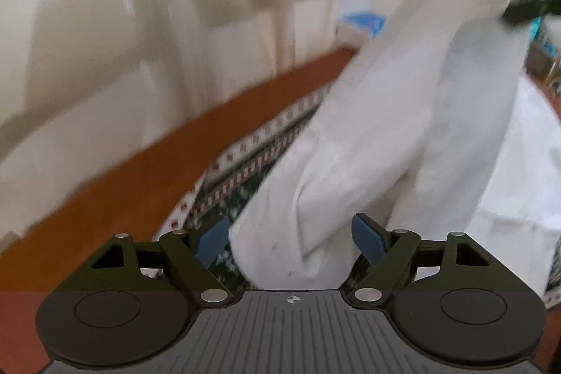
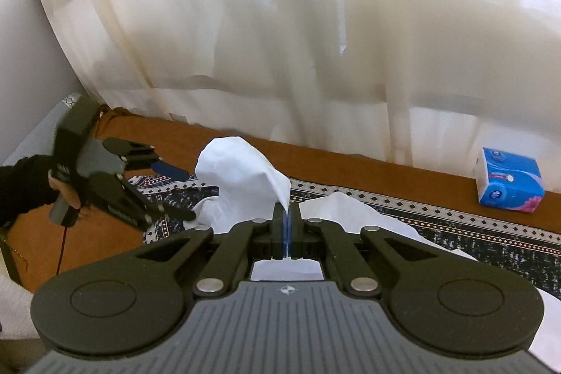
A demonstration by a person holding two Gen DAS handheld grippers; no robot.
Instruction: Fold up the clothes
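The right hand-held gripper (image 2: 286, 226) is clamped tight on a pinch of the white garment (image 2: 245, 177), lifting it into a peak above the patterned cloth (image 2: 438, 216). The left hand-held gripper (image 2: 182, 195) hangs spread wide, gripping nothing, just beside the garment. Farther back, a blue tissue pack (image 2: 508, 179) sits before pale curtains (image 2: 280, 41).

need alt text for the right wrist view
The right hand-held gripper is shut on a lifted fold of white cloth above a patterned rug. The open left hand-held gripper reaches in beside it.
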